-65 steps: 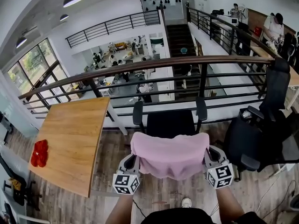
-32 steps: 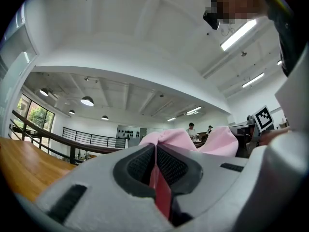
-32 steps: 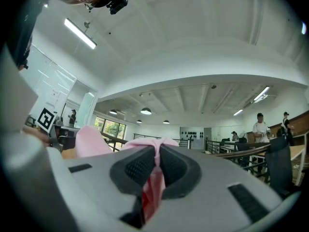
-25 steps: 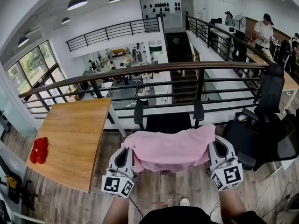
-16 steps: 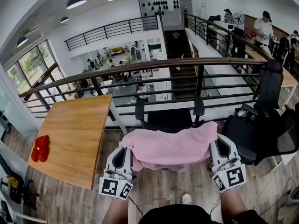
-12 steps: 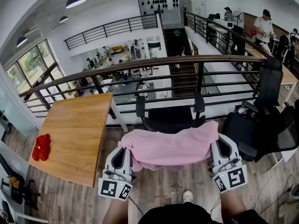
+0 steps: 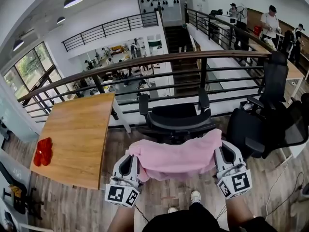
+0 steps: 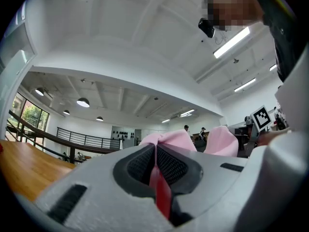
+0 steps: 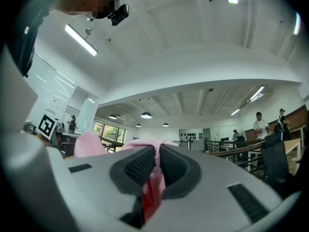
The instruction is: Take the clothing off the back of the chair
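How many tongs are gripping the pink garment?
2. The left tongs pinch the left edge of the pink garment; the right tongs pinch its right edge. Neither is hidden.

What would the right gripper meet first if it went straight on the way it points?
The right gripper, shut on the cloth, would probably meet the chair first; depth is unclear, so it may miss it and reach the railing.
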Available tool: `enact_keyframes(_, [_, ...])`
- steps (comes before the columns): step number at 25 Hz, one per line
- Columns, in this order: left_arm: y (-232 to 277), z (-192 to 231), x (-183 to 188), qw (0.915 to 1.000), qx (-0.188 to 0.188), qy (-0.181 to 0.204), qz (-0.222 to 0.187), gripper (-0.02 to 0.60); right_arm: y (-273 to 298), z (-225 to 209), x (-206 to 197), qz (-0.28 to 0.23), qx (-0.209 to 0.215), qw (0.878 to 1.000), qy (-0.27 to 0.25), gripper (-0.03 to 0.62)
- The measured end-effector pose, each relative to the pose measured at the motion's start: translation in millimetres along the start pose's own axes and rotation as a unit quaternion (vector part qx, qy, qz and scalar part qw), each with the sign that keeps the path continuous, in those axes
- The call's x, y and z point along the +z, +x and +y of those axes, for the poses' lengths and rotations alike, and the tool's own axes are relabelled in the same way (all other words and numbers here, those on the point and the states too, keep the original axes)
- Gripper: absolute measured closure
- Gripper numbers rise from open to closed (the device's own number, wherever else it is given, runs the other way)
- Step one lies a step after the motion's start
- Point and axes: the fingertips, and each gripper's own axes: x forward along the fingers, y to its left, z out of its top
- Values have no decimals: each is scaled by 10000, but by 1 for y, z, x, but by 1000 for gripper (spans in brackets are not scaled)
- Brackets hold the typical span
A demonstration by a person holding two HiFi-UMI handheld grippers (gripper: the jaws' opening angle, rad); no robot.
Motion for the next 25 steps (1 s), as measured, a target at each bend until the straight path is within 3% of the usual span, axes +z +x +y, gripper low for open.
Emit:
enact_keyframes(6, [-8,-8,-21,9994,-92,-170,280,557,-13,4,-27,341,-103,9992,162,568])
enact_keyframes(12, [-10,-17,-67,9965,-217,-423,694,556,-14,5,-60,701,-25,9974,146,568])
enact_keyframes(25, [-16,-13,-117,9919,-231,-319,1206,555,-12,13,-119,1285,45,9915,220,568])
